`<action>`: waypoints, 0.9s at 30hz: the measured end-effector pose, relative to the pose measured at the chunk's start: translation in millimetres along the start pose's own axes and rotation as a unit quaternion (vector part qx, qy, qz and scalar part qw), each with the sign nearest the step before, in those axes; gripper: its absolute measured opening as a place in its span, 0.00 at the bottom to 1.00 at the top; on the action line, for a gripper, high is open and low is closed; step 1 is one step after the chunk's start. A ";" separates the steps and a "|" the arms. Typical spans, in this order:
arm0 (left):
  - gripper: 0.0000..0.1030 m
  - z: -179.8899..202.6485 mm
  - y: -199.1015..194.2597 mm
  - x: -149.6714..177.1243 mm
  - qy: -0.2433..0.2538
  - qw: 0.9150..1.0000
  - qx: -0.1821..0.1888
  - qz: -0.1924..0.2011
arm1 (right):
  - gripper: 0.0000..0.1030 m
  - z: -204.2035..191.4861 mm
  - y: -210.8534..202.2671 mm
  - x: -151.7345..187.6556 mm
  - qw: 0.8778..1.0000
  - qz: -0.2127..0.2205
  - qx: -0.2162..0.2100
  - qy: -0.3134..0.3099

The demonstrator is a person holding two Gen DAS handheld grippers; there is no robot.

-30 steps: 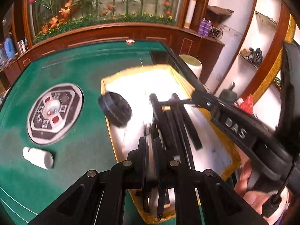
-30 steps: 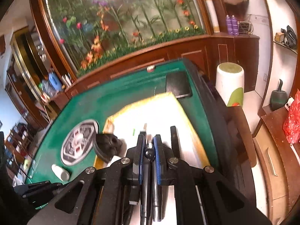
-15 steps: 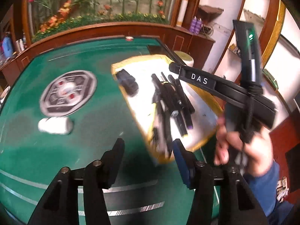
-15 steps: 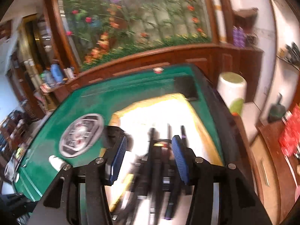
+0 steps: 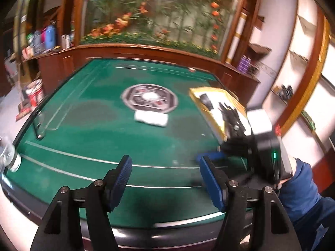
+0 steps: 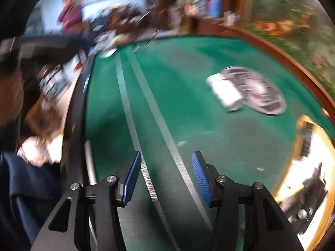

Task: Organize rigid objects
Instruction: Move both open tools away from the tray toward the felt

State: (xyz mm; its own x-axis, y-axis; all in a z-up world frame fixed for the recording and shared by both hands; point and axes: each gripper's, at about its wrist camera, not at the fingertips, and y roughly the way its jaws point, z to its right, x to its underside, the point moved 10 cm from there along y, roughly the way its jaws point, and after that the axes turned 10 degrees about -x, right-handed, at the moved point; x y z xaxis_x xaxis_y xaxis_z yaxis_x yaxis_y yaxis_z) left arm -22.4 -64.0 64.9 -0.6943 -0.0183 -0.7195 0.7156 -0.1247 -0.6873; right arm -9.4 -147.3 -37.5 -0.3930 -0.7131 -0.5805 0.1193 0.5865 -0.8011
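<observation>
Both tools are shown over the green desk. The left tool is opening, empty; the right tool is held part-open, empty. The pens are seen on the tray, well apart.

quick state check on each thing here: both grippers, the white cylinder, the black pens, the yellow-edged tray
left gripper: jaws opening, nothing between them
right gripper: open, empty, over bare felt
white cylinder: lying on its side beside the round centre panel
black pens: lying together on the tray
yellow-edged tray: flat on the green table
</observation>
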 end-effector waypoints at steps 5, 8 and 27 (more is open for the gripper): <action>0.69 -20.4 12.2 5.0 -0.029 0.999 -0.005 -0.013 | 0.48 -23.6 33.9 13.4 0.994 -0.092 -0.022 -0.062; 0.69 -25.2 15.2 8.6 -0.030 0.999 -0.009 -0.017 | 0.48 -27.3 37.9 7.3 0.993 -0.095 -0.027 -0.068; 0.69 -42.1 23.2 14.0 -0.046 0.998 -0.014 -0.029 | 0.40 6.7 53.5 -33.7 0.998 -0.030 0.060 -0.022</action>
State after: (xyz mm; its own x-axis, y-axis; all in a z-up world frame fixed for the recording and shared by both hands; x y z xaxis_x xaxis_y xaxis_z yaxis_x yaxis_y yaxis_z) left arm -12.3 -25.3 34.7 -0.7373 -0.1039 -0.6675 0.6755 -0.1012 -0.7304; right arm 16.3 -94.4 -61.8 -0.3628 -0.7626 -0.5355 0.2060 0.4948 -0.8442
